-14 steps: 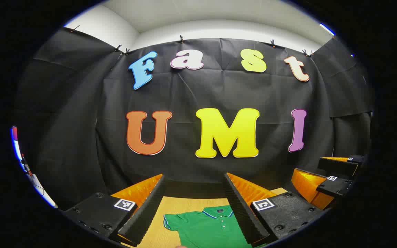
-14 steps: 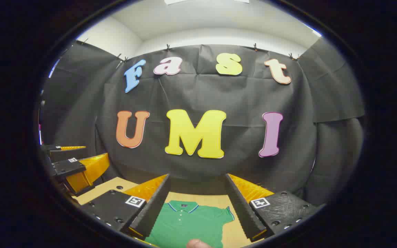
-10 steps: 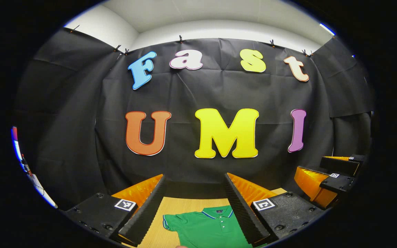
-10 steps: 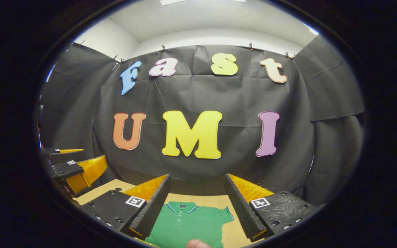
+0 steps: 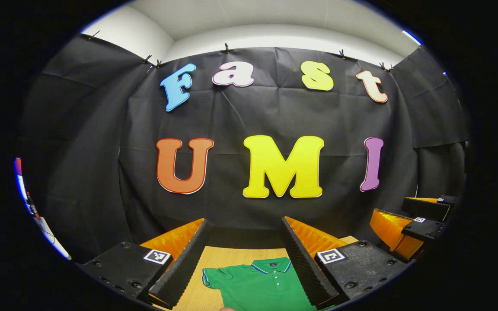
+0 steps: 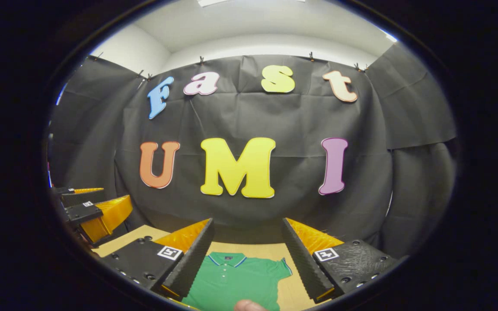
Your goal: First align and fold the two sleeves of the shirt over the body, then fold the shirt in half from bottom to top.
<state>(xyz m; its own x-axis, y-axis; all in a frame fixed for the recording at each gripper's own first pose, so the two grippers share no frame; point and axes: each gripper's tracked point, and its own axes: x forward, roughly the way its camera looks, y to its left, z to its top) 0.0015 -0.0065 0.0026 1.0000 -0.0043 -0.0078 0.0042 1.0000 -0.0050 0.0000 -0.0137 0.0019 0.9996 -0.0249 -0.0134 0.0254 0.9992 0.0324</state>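
A green polo shirt (image 5: 257, 287) with a blue-trimmed collar lies flat on the wooden table (image 5: 218, 257), collar toward the booth wall. In the left gripper view its left sleeve (image 5: 210, 277) spreads out sideways. In the right gripper view the same shirt (image 6: 231, 283) shows its right sleeve (image 6: 281, 270) spread out. My left gripper (image 5: 242, 242) hangs open above the shirt's collar end, holding nothing. My right gripper (image 6: 245, 239) is open too, high over the shirt. The right gripper (image 5: 411, 224) also appears at the right edge of the left gripper view, and the left gripper (image 6: 93, 211) at the left edge of the right gripper view.
The black cloth wall (image 5: 275, 116) stands just behind the table's far edge. A fingertip (image 6: 247, 306) shows at the bottom of the right gripper view. Bare wood (image 6: 290, 293) lies to the right of the shirt.
Both grippers have drifted slightly; the shirt sits a little lower and further left between the fingers. The shirt itself has not moved.
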